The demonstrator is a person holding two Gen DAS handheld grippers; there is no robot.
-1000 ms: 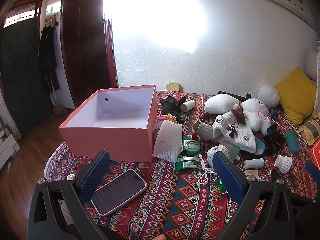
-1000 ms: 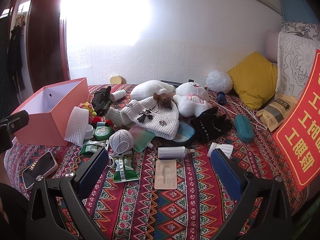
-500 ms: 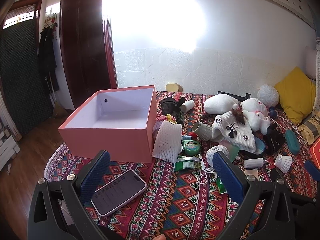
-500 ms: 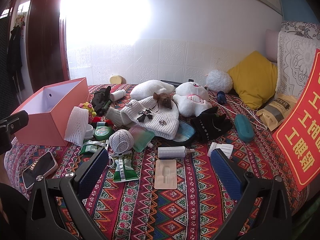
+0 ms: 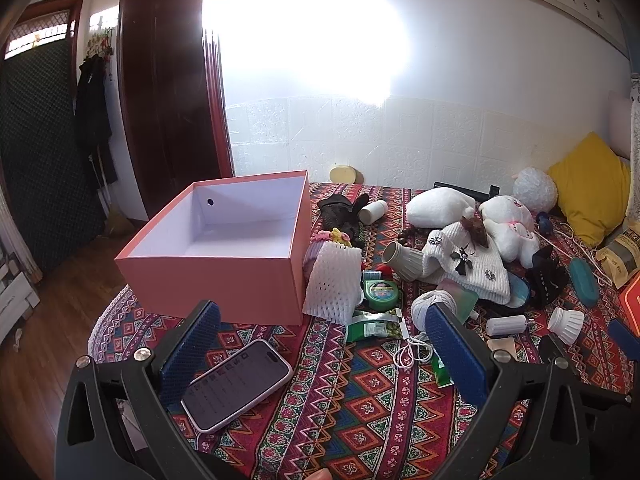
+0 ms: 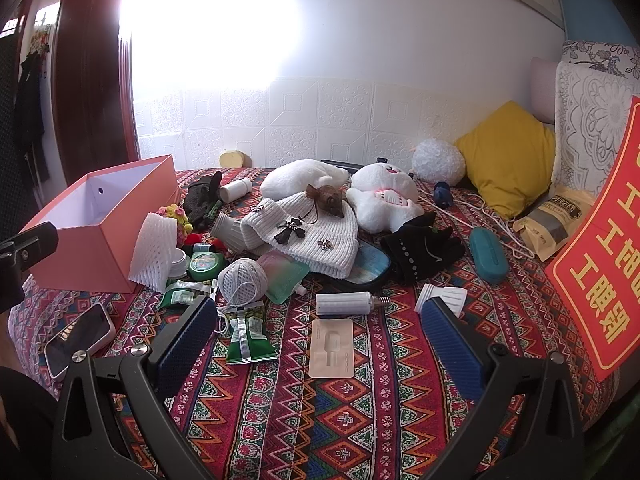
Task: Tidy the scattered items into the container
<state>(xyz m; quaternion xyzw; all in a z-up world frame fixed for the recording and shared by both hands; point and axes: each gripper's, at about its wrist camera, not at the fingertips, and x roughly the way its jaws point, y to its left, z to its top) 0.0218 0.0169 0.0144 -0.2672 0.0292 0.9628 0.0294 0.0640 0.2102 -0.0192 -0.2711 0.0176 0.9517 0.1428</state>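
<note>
My left gripper [image 5: 320,344] hangs above the near left part of the bed, fingers spread wide, nothing between them. My right gripper [image 6: 316,336] hangs over the near middle of the bed, likewise spread wide and holding nothing.

The pink box [image 5: 224,276] sits at the bed's left edge, open-topped, with only its white lining showing inside. A phone [image 5: 238,384] lies face up on the patterned bedspread [image 5: 360,412], near the front edge, just in front of the box and beside my left gripper's left finger.

A white foam sleeve [image 5: 334,280] leans against the box's right wall. Beside it lie a green round tin [image 6: 206,264], a ball of white string [image 6: 242,282] and a green packet [image 6: 246,334]. A white bulb [image 6: 348,304] and a beige card [image 6: 332,348] lie toward the front middle. Further back sit a white knit hat [image 6: 308,236], a white plush toy [image 6: 382,200], black gloves [image 6: 422,248] and a teal case [image 6: 488,254]. A yellow cushion [image 6: 508,156] rests at the far right corner.
</note>
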